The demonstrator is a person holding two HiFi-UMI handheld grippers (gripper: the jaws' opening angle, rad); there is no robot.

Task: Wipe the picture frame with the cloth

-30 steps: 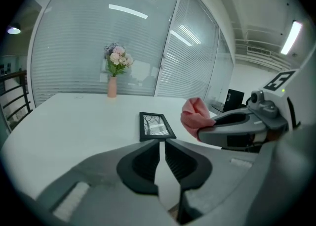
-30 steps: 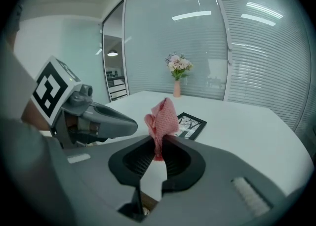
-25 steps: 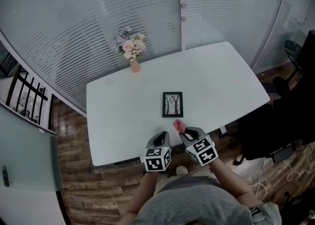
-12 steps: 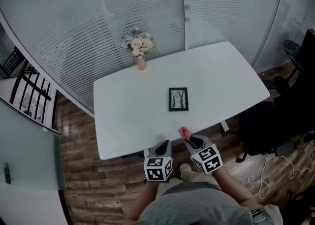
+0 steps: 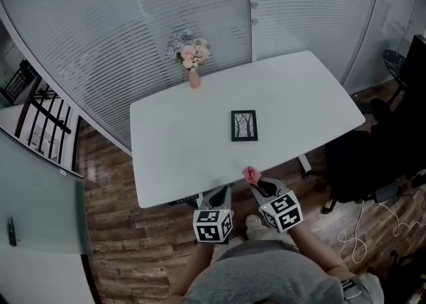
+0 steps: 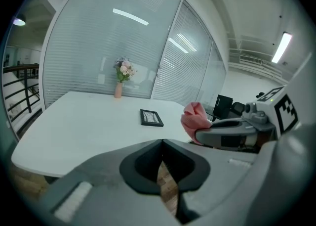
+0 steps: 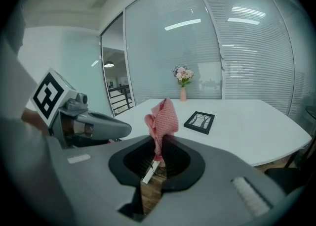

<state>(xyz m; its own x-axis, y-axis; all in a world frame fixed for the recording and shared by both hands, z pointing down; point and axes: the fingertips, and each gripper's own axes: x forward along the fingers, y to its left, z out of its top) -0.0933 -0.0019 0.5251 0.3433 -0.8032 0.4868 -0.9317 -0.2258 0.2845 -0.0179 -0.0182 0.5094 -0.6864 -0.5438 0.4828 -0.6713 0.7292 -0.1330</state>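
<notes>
A small black picture frame (image 5: 244, 126) with a tree print lies flat near the middle of the white table (image 5: 173, 143); it also shows in the left gripper view (image 6: 151, 118) and the right gripper view (image 7: 199, 122). My right gripper (image 5: 257, 183) is shut on a pink cloth (image 5: 251, 175), which sticks up from its jaws (image 7: 161, 121) and hangs just off the table's near edge. My left gripper (image 5: 217, 196) is shut with nothing in it, below the near edge beside the right one. Both are well short of the frame.
A pink vase of flowers (image 5: 192, 58) stands at the table's far edge. A glass wall with blinds (image 5: 133, 36) runs behind. A black office chair (image 5: 373, 163) stands at the right, and a railing (image 5: 40, 116) at the left. Wooden floor (image 5: 120, 243) lies under me.
Both grippers have drawn back from over the table's near edge to just off it, with the cloth still held. The head view has shifted, so the table sits farther away.
</notes>
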